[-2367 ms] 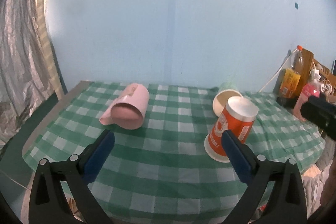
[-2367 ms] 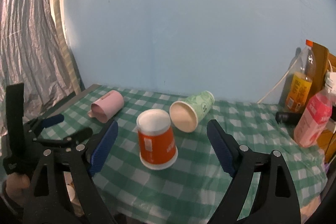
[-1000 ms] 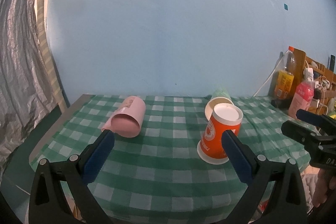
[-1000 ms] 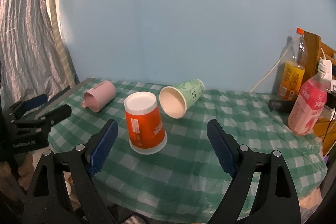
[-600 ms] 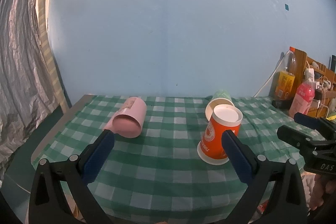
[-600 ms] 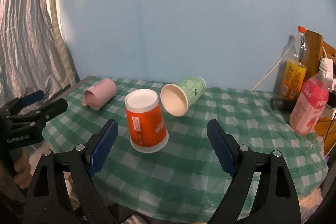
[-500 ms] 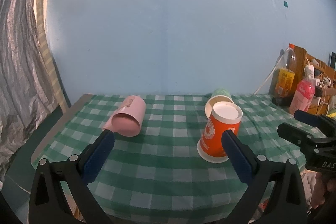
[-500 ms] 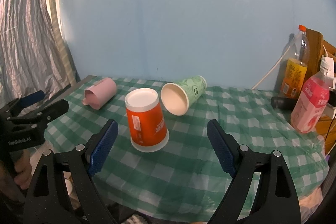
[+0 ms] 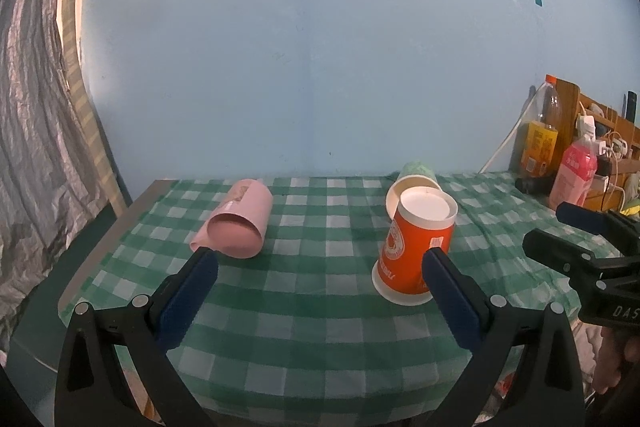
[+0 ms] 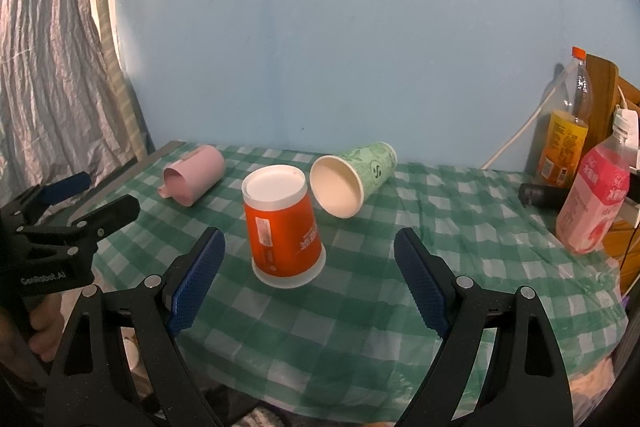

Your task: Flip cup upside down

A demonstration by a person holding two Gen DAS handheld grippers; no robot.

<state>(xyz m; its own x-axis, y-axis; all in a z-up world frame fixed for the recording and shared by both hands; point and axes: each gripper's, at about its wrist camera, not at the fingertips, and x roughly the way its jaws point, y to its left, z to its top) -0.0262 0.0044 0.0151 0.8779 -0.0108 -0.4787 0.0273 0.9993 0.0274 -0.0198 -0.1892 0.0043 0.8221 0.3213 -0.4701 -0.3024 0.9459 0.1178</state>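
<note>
Orange and white, the paper cup is seen standing mouth-down on the green checked tablecloth, near the table's middle. Just behind it a green paper cup is laid on its side, and a pink mug is laid on its side well to the left. The left gripper and the right gripper are both held with fingers spread wide, nothing being gripped. Two drink bottles are stood at the right edge.

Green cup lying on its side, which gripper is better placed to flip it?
Right gripper: open, with the green cup just ahead between its fingers. For the left gripper the orange cup blocks it.
</note>
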